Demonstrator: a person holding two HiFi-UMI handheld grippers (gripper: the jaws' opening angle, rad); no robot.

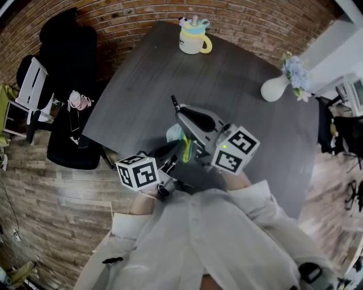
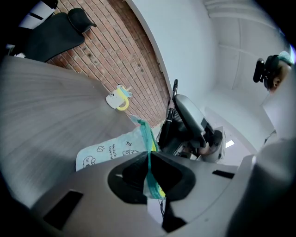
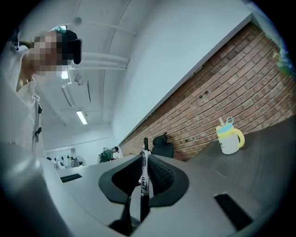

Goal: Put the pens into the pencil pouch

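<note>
Left gripper (image 2: 149, 157): jaws closed on the teal and yellow zipper edge of the pencil pouch (image 2: 111, 150), which passes straight between the pads. The pale blue, doodle-printed body of the pouch extends ahead of these jaws and rests on the dark grey table (image 1: 227, 73). Right gripper (image 3: 144, 162): jaws clamped on a black pen (image 3: 144, 178) with white lettering. The pen stands upright between the ribbed pads and its capped end projects beyond the jaw tips. In the head view, the right gripper (image 1: 180, 110) lies just beside the left gripper (image 1: 170, 160), a little further out over the table. The pen (image 1: 173, 102) protrudes past its tips, away from the person. The pouch (image 1: 176, 135) is partly hidden between and beneath the two grippers. From the left gripper view, the right gripper (image 2: 185, 120) sits just right of the raised pouch mouth, and the pen (image 2: 174, 90) points upward, apart from the pouch. Whether the pouch mouth is open cannot be determined. Beyond both grippers, at the far table edge by the brick wall (image 1: 142, 11), stands a lidded mug (image 1: 194, 37) with a yellow handle. A white vase of flowers (image 1: 276, 88) stands well off to the right gripper's outer side. A black office chair (image 1: 68, 51) stands off the table on the left gripper's side.
</note>
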